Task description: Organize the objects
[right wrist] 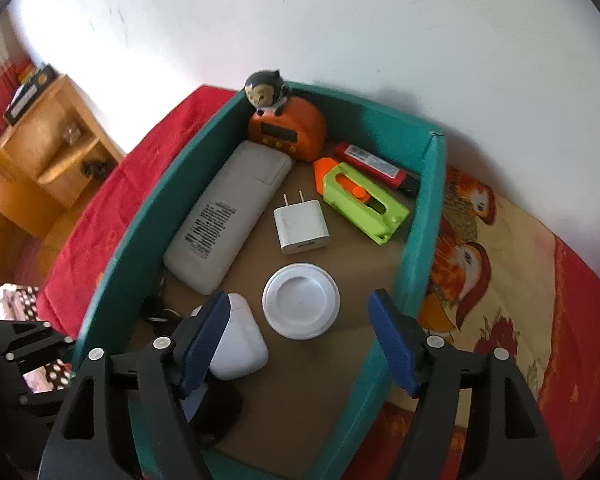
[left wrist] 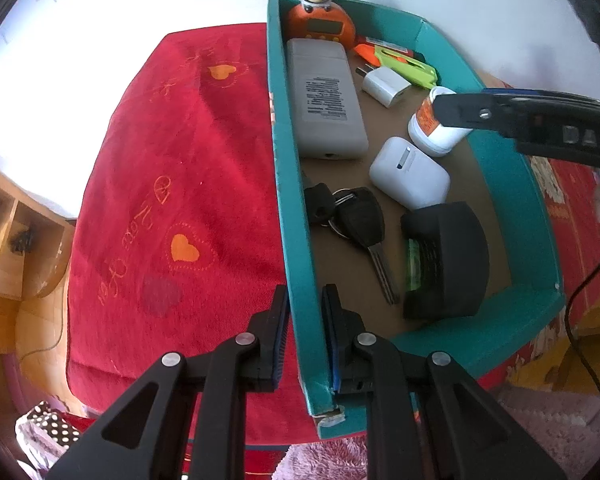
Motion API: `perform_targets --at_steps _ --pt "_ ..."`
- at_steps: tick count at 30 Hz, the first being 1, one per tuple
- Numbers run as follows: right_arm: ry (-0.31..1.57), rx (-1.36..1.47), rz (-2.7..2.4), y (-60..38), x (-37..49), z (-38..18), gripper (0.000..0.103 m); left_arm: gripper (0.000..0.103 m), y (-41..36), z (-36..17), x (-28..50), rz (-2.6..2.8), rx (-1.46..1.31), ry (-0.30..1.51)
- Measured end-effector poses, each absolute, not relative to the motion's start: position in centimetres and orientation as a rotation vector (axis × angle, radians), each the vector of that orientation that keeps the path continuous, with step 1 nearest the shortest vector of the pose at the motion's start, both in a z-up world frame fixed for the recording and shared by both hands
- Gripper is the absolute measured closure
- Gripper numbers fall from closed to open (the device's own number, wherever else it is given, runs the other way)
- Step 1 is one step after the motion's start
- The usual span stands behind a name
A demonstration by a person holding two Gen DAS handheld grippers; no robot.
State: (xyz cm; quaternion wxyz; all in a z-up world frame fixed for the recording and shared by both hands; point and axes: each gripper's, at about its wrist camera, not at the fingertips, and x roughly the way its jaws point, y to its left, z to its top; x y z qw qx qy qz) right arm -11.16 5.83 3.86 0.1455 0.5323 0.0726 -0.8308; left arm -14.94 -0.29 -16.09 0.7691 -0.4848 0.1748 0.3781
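A teal box [left wrist: 296,248] [right wrist: 424,216] holds a grey remote [left wrist: 324,100] [right wrist: 224,216], a monkey clock [left wrist: 320,12] [right wrist: 286,128], a white charger [left wrist: 384,84] [right wrist: 302,226], a green and orange cutter [left wrist: 404,62] [right wrist: 364,204], a white jar [left wrist: 432,128] [right wrist: 300,300], a white earbud case [left wrist: 410,176] [right wrist: 240,344], keys [left wrist: 356,220] and a black case [left wrist: 446,264]. My left gripper [left wrist: 304,304] is shut on the box's left wall. My right gripper [right wrist: 300,340] [left wrist: 456,114] is open and empty just above the jar.
The box sits on a red cloth [left wrist: 172,184] over a bed. A patterned bird blanket [right wrist: 480,272] lies right of the box. A wooden shelf unit [right wrist: 44,160] stands at the left by the white wall. A red marker [right wrist: 376,166] lies at the box's back.
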Motion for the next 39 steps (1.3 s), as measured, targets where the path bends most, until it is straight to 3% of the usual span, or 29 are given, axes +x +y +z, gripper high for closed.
perform_targets --at_steps 16,33,39 --pt "0.074 1.507 -2.549 10.5 -5.6 6.7 0.023 0.087 -0.6 -15.6 -14.5 0.857 -1.064 0.376" --pt "-0.018 1.453 -2.583 15.2 -1.7 8.3 0.02 0.085 -4.7 -10.4 -16.9 1.044 -1.065 0.256" --pt "-0.072 1.408 -2.582 16.4 -1.0 9.0 0.02 0.068 -5.3 -8.0 -14.7 1.022 -0.997 0.242"
